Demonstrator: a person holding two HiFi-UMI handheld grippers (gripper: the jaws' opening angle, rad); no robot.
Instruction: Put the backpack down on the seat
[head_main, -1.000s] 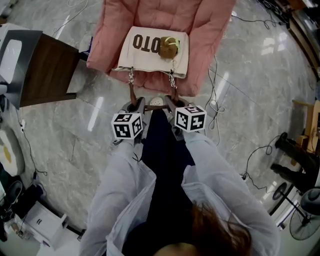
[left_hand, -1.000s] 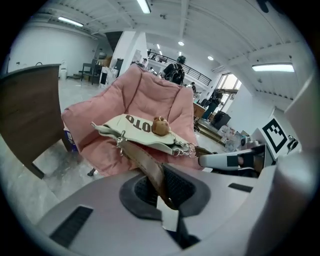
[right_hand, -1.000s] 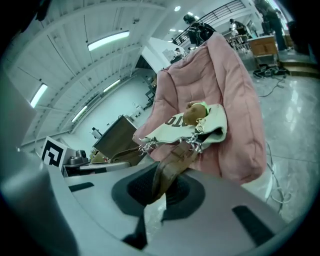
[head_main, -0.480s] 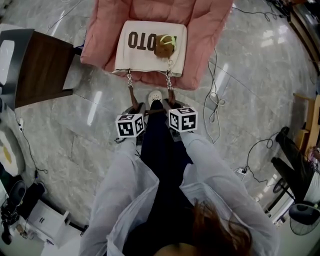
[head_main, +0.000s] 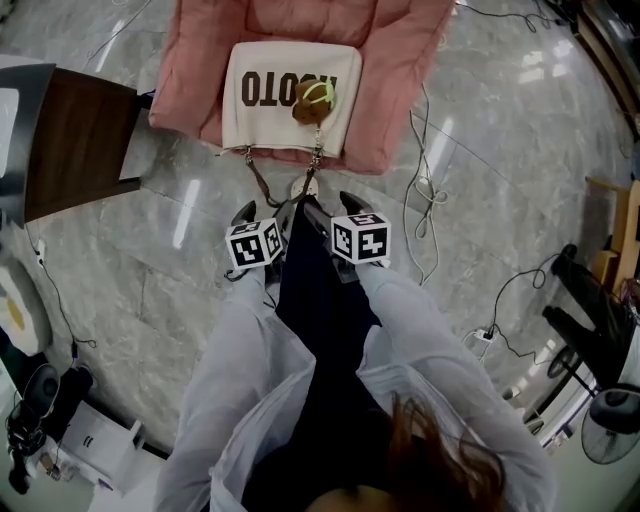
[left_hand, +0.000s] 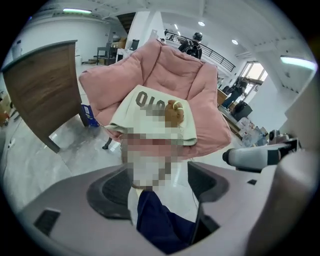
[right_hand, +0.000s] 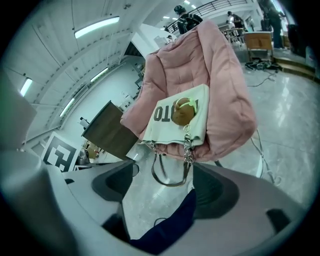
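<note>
The backpack (head_main: 285, 95), a cream bag with dark letters and a brown plush toy (head_main: 312, 100) on it, lies on the pink cushioned seat (head_main: 400, 60). Its brown strap (head_main: 260, 182) and chains hang loose over the seat's front edge. My left gripper (head_main: 263, 210) and right gripper (head_main: 328, 205) sit side by side just below the straps, jaws opening and holding nothing. In the right gripper view the strap loop (right_hand: 170, 182) dangles free ahead of the right gripper (right_hand: 167, 189). The left gripper (left_hand: 159, 187) faces the backpack (left_hand: 145, 100); a mosaic patch hides its lower part.
A dark wooden side table (head_main: 75, 145) stands left of the seat. Cables (head_main: 425, 195) trail over the marble floor on the right. A stand and a fan (head_main: 605, 420) are at the far right. The person's dark trouser leg (head_main: 320, 300) lies between the grippers.
Both grippers went from shut on the straps to open. The straps dropped and now hang loose from the bag on the seat.
</note>
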